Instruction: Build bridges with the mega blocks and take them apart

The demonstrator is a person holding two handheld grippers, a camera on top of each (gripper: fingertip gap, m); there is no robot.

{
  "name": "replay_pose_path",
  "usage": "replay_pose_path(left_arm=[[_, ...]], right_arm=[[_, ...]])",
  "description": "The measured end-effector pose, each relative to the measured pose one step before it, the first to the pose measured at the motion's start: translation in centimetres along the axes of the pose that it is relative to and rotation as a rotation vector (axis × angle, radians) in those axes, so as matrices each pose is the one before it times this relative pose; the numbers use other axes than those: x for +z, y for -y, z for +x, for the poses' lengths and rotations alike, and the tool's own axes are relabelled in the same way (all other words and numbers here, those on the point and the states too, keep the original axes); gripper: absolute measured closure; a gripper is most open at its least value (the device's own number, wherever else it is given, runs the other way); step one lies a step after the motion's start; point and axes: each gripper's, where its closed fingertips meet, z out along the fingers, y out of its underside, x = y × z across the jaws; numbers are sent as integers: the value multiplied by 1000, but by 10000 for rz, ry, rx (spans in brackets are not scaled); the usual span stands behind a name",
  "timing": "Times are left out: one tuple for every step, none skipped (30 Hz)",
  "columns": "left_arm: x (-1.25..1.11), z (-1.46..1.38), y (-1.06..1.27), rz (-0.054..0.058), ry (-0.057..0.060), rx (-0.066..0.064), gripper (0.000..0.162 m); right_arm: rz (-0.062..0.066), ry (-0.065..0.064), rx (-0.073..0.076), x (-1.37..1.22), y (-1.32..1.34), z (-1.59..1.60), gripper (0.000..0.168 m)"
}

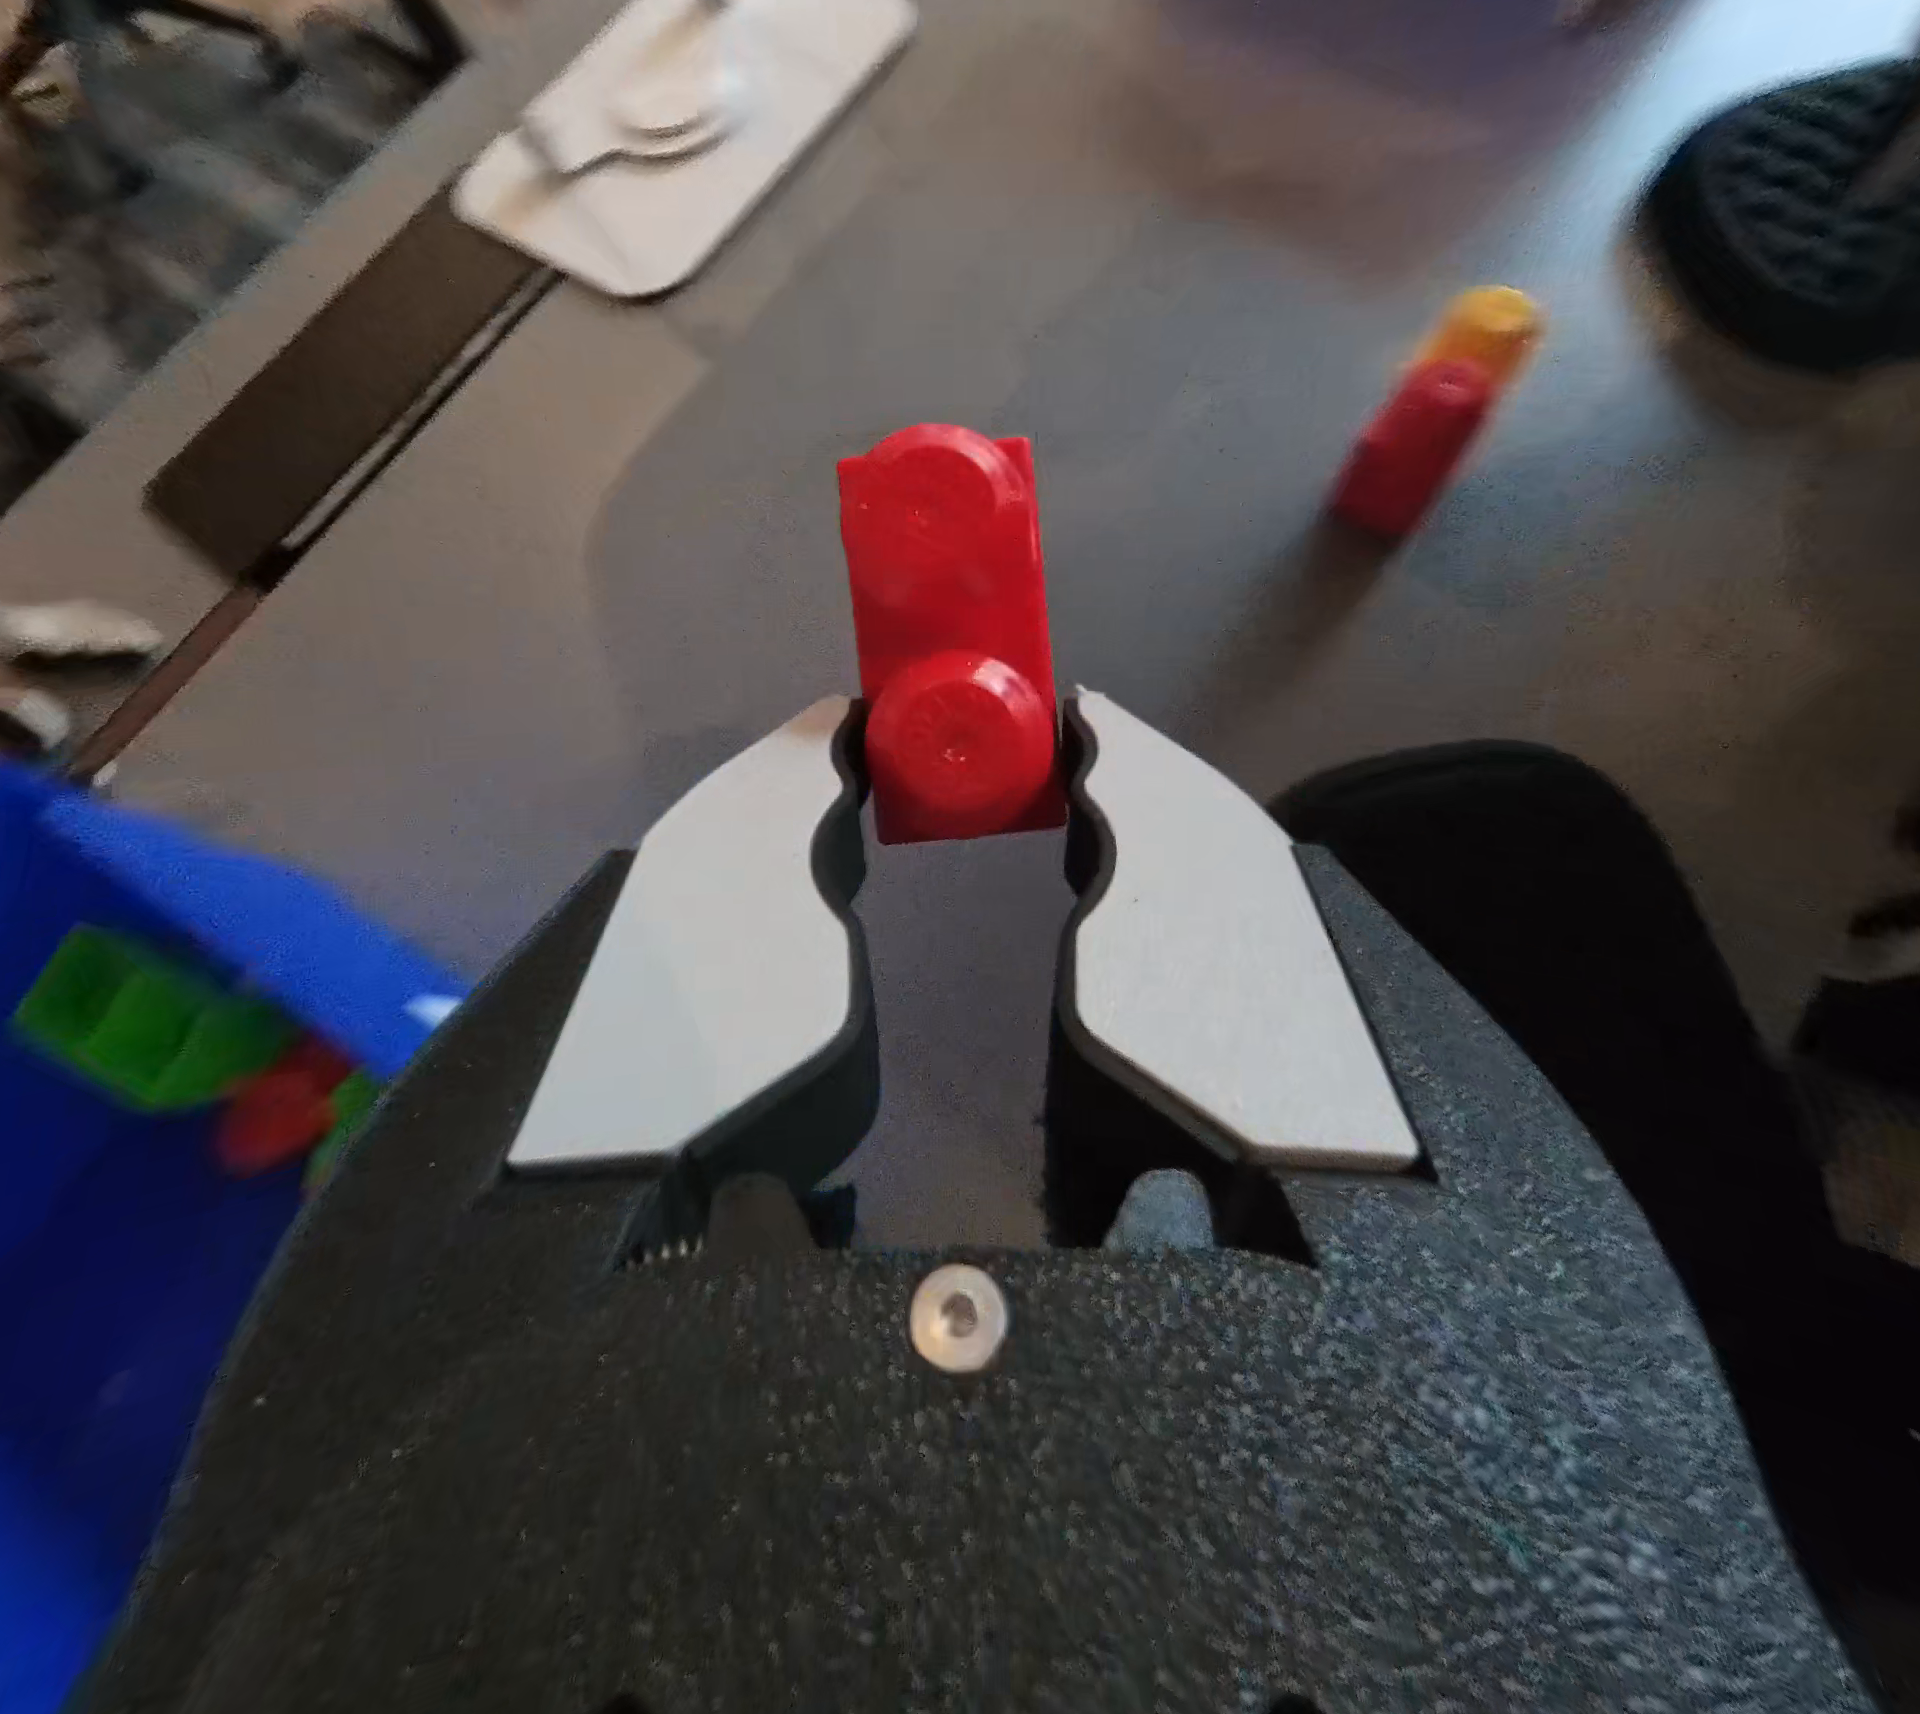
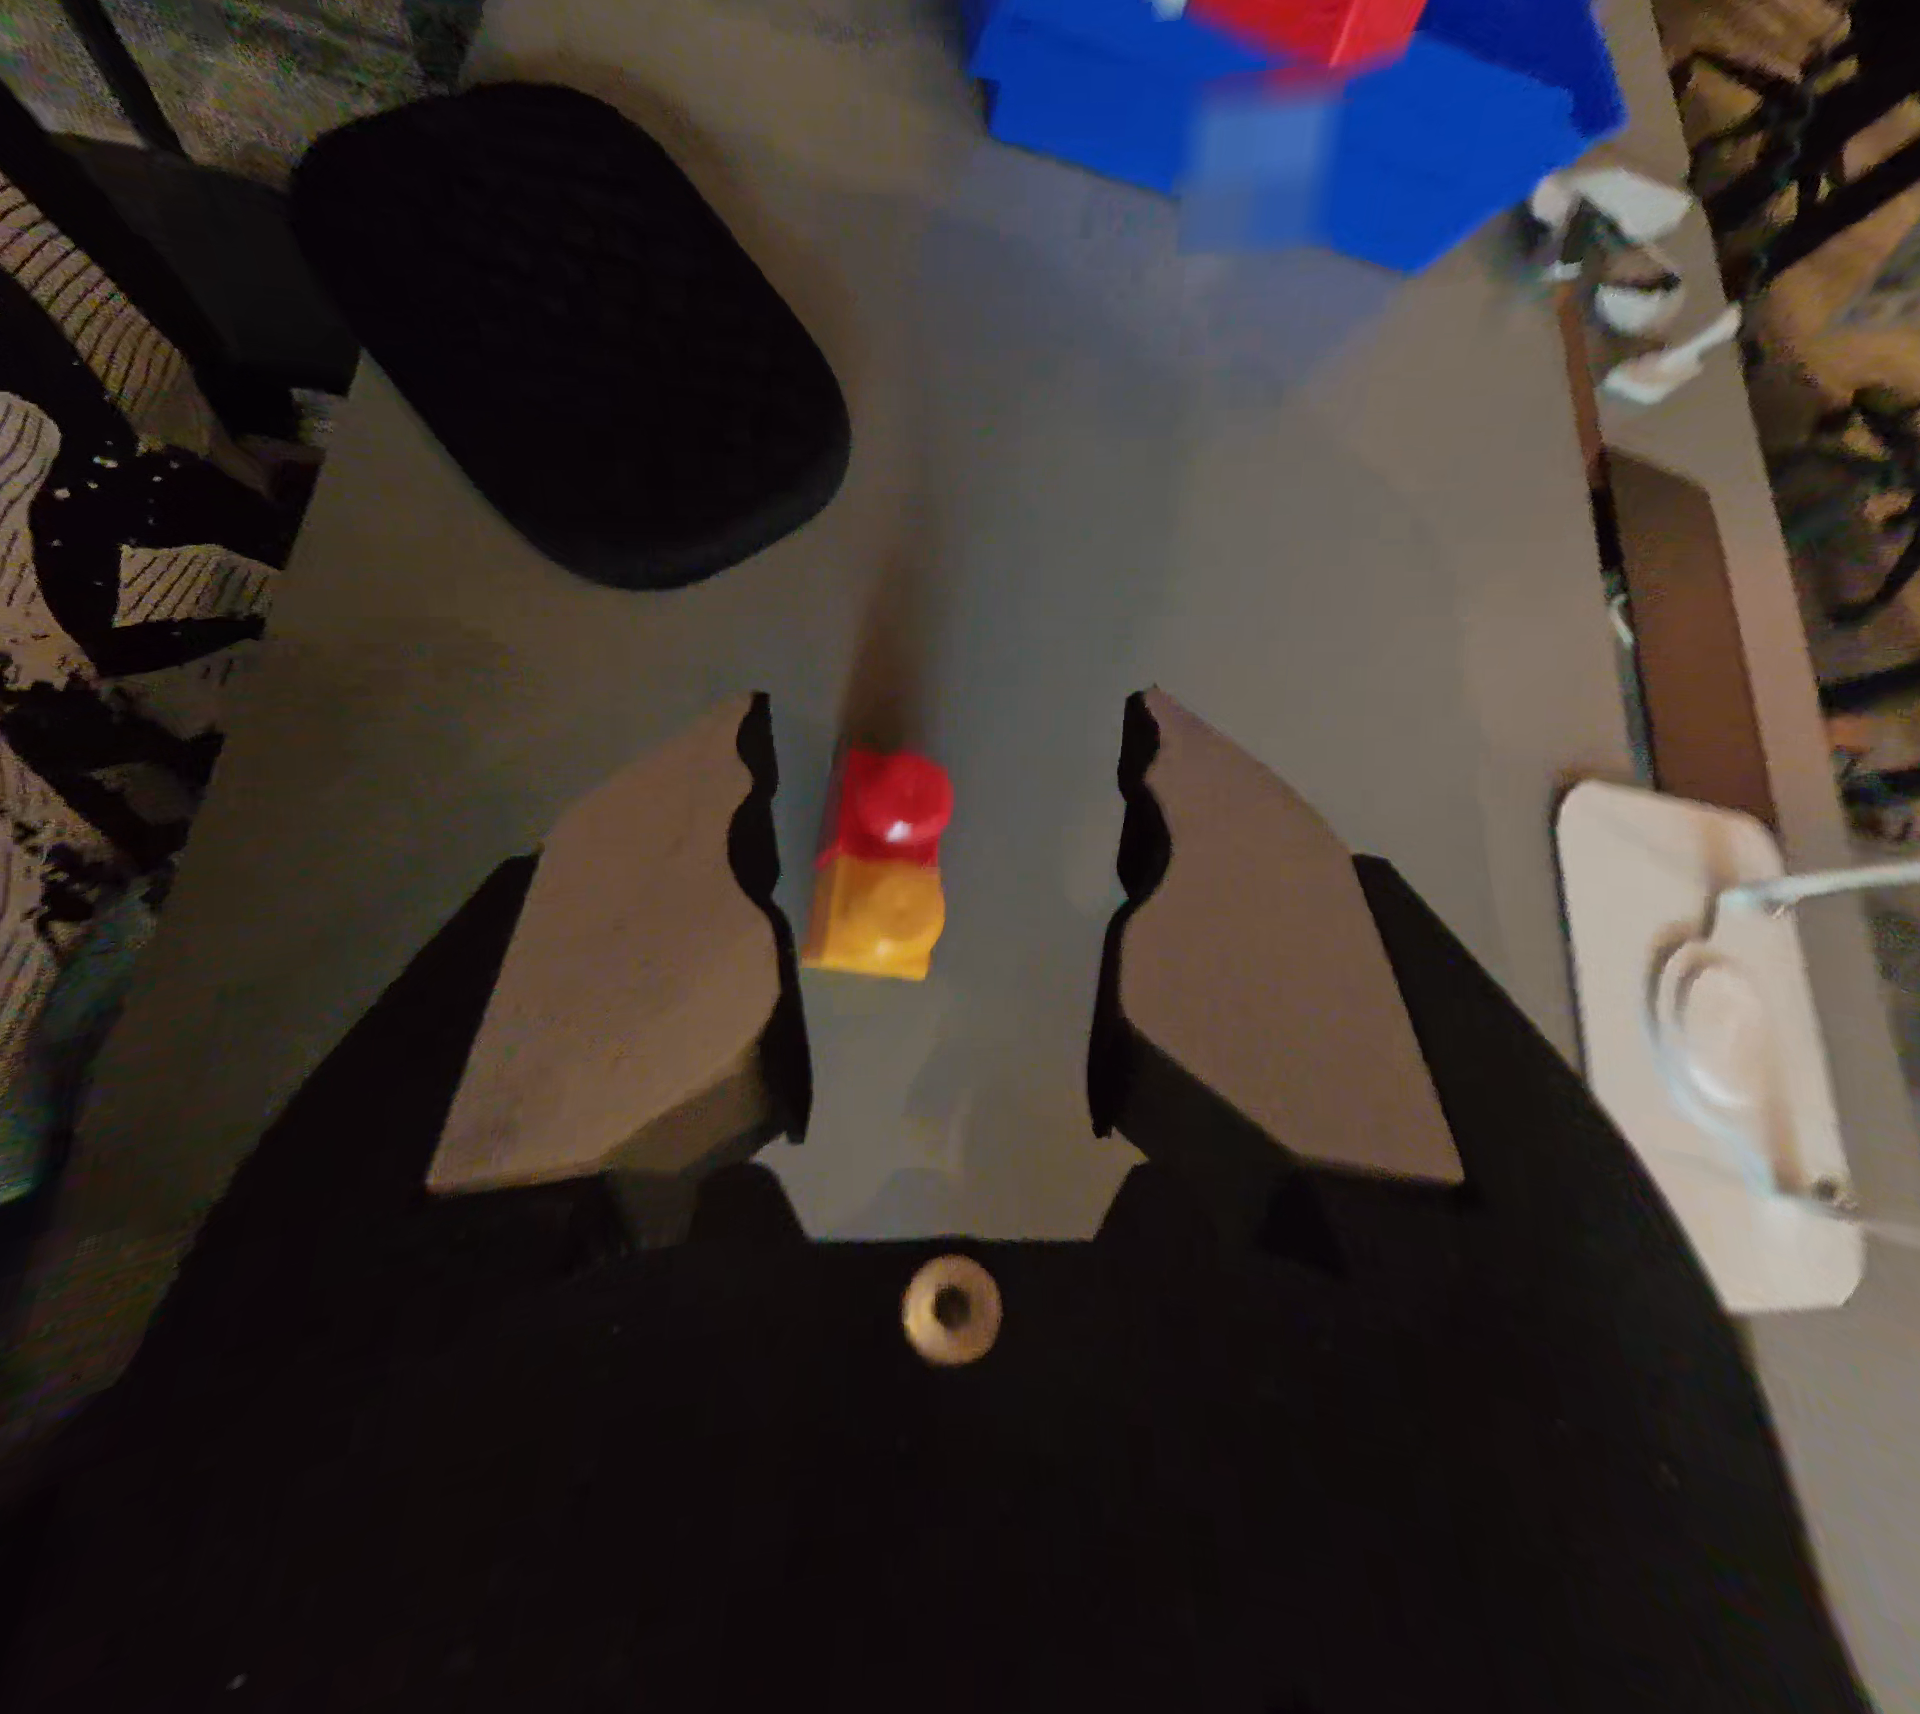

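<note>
Red two-stud block [image 1: 951, 641] was held pinched in the left gripper [image 1: 961, 755].
Right gripper [image 2: 948, 817] was spread empty above a red-on-yellow pillar [image 2: 881, 864]; the bridge was judged barely begun.

Bare table [image 2: 1195, 521] rings the block stack [image 2: 881, 864] (black pad [image 2: 571, 334] nearby)

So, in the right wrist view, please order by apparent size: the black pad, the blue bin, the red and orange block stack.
1. Black pad and blue bin: look similar, and the bin is cut off, so unranked.
2. Block stack: clearly smallest.
</note>
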Motion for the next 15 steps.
replay_pose_path(left_arm=[[766, 1963, 342, -98, -358, 421, 127], [773, 1825, 410, -84, -319, 419, 127], [757, 1686, 463, -71, -301, 408, 127], [714, 1527, 484, -71, -284, 392, 127], [652, 1358, 495, -47, -255, 359, 127], [586, 1188, 484, -33, -252, 304, 127], [495, 1042, 441, -11, -252, 245, 127], [421, 827, 378, 5, -220, 181, 126], [351, 604, 296, 1, -154, 122, 126], [293, 434, 191, -16, -113, 99, 126], [234, 326, 149, 5, -84, 85, 126], [190, 221, 117, 23, -46, 29, 126], [89, 76, 0, -5, 7, 21, 126], [-14, 26, 92, 130, 28, 65, 126], [-86, 6, 284, 328, 49, 26, 126]], right_arm=[[58, 6, -325, 372, 935, 173, 104], [40, 40, -276, 422, 892, 145, 104], [30, 104, -233, 499, 812, 40, 103], [0, 132, -201, 558, 685, -5, 101], [-68, 99, -184, 583, 489, 23, 100], [-103, 87, -177, 592, 307, 23, 99], [-149, 142, -135, 584, 106, -75, 99], [-156, 215, -76, 550, -27, -218, 99], [-136, 253, -36, 526, -87, -338, 99], [-165, 215, -4, 457, -177, -336, 101], [-172, 141, -17, 363, -221, -294, 106], [-172, 88, -44, 218, -237, -292, 121], [-8, 101, -82, 74, -70, -353, 131], [130, -93, -43, -43, 40, -36, 131], [172, -36, 84, -160, 24, -33, 132]])
